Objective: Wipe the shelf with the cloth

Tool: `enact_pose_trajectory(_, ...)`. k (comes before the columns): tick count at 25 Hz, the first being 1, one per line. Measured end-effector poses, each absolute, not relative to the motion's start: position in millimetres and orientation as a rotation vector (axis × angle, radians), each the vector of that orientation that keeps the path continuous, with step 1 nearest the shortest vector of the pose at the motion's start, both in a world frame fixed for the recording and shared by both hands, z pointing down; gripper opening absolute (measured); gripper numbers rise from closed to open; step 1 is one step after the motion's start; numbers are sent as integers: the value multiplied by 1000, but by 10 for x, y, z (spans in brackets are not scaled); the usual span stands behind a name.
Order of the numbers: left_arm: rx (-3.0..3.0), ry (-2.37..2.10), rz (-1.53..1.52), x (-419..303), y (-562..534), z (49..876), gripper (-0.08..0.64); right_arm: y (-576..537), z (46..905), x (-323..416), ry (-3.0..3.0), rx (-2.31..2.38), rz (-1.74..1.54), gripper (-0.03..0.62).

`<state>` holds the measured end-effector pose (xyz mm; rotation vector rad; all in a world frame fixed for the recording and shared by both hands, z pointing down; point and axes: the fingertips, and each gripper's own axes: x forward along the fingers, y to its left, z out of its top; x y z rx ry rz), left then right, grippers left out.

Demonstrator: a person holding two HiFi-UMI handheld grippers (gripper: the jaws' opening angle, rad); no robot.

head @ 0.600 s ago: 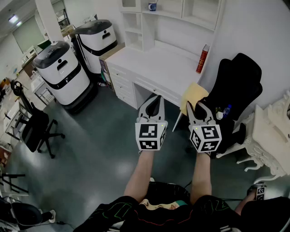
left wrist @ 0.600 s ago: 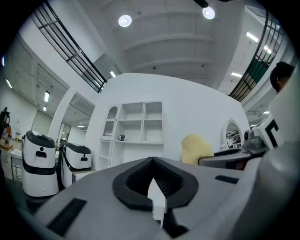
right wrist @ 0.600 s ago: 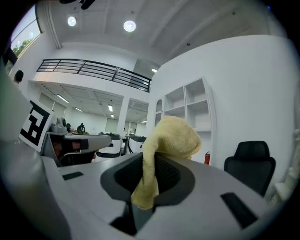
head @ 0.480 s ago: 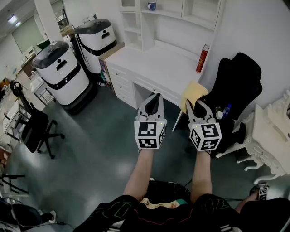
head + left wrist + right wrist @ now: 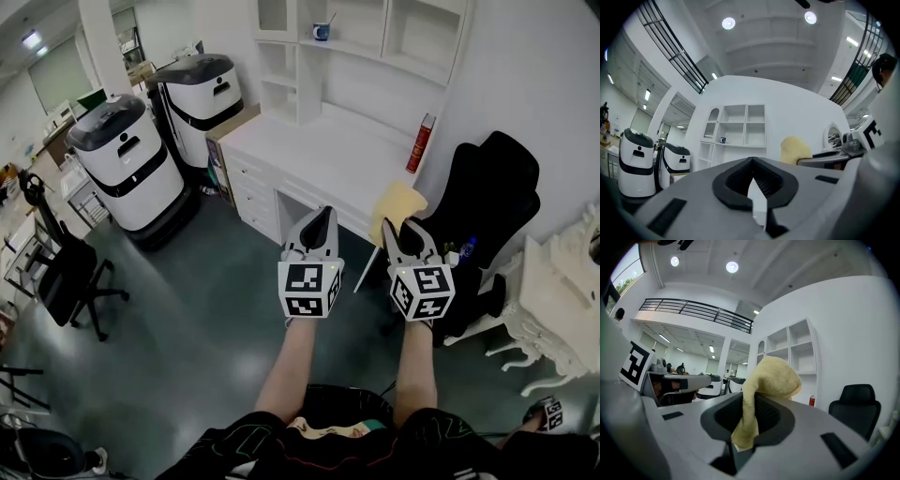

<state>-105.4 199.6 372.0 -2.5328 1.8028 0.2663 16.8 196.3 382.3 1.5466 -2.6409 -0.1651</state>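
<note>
Right gripper (image 5: 400, 228): jaws clamped on the yellow cloth (image 5: 764, 390), a pinched fold deep between the pads. The cloth's long axis runs up along the jaws. The lower end hangs in the throat, and the bunched upper end stands past the jaw tips and flops to one side. In the head view that free end points away from the person, toward the white desk (image 5: 328, 150) and the shelf (image 5: 361, 28) above it.

The cloth shows against the desk's front edge near its right-hand end, on the person's side of the red can (image 5: 419, 142) standing on the desk. It seems held in the air off the desk, though the head view is too steep to be sure.

Left gripper (image 5: 319, 216): jaws together at the tips, nothing between them. It is held level with the right gripper and just beside it, aimed at the desk's front.

A blue cup (image 5: 322, 32) sits on the shelf above the desk. A black chair (image 5: 487, 206) is at the desk's right end. Two white-and-black machines (image 5: 127, 159) stand off the desk's left end.

Against half a second ago, the desk, can and cup all sit lower in the head view and more of the shelf's compartments show. Both grippers keep the same pose side by side. The cloth is still in the right jaws and lies against the same stretch of desk edge.
</note>
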Motion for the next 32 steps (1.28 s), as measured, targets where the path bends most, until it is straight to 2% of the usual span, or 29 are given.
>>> enact_pose_trajectory(7, -2542, 1832, 306, -1297, 1884, 3799, -5, 1866, 3862, -47, -2634, 1529, -187, 66)
enact_pose_trajectory(17, -2624, 1777, 271, -1024, 1483, 3970, -5, 1509, 4062, 215, -2581, 1582, -119, 66)
enact_pose_trajectory(32, -2636, 1793, 198, -408, -406, 4146, -5, -415, 4326, 879, -2609, 1589, -4, 66)
